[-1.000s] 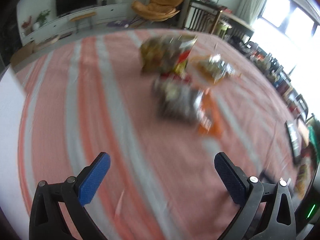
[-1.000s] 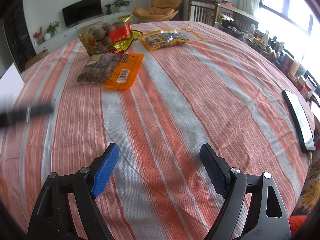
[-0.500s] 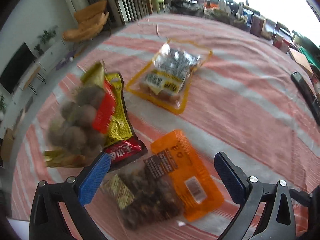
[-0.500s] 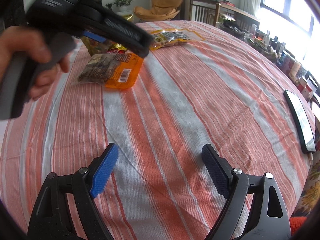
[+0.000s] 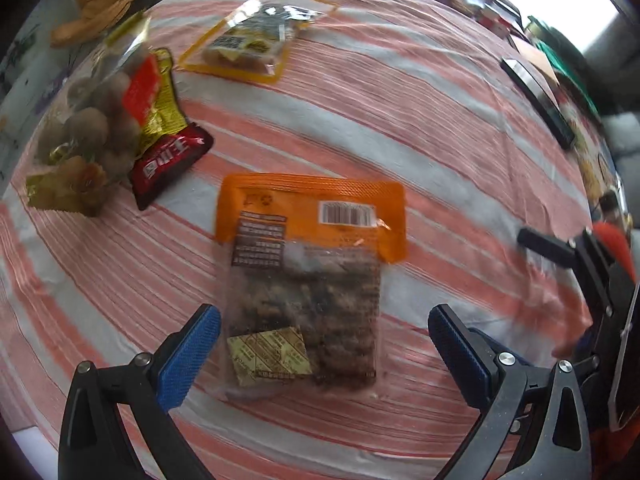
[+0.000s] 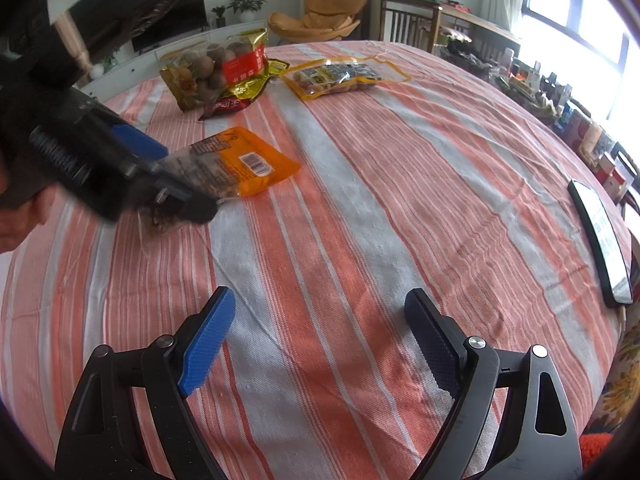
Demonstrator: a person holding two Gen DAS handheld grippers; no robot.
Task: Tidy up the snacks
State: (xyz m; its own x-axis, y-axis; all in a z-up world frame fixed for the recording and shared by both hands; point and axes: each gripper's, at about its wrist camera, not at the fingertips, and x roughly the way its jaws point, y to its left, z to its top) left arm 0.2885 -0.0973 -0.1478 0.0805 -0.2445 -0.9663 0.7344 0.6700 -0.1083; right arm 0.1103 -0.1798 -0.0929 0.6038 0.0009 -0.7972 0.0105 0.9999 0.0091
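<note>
An orange-topped clear snack pack [image 5: 308, 240] lies flat on the striped cloth, also seen as the orange pack [image 6: 248, 160] in the right wrist view. My left gripper [image 5: 324, 344] points steeply down over it, open, with its blue pads either side of the pack's clear lower end and not pressing. The same left gripper [image 6: 164, 176] shows at the left of the right wrist view. Beyond lie a bag of round brown snacks [image 5: 104, 112], a small dark red packet [image 5: 168, 160] and a yellow-edged pack [image 5: 252, 44]. My right gripper [image 6: 320, 340] hangs open over bare cloth, holding nothing.
A dark phone [image 6: 600, 236] lies near the table's right edge. The orange and white striped tablecloth [image 6: 360, 200] covers the whole table. Chairs, a shelf of small items and a window stand beyond the far and right sides. A hand [image 6: 16, 220] holds the left gripper.
The left gripper swung across the table, rolled and sank until it stands over the orange pack. It came into the right wrist view from the left. The right gripper stayed put.
</note>
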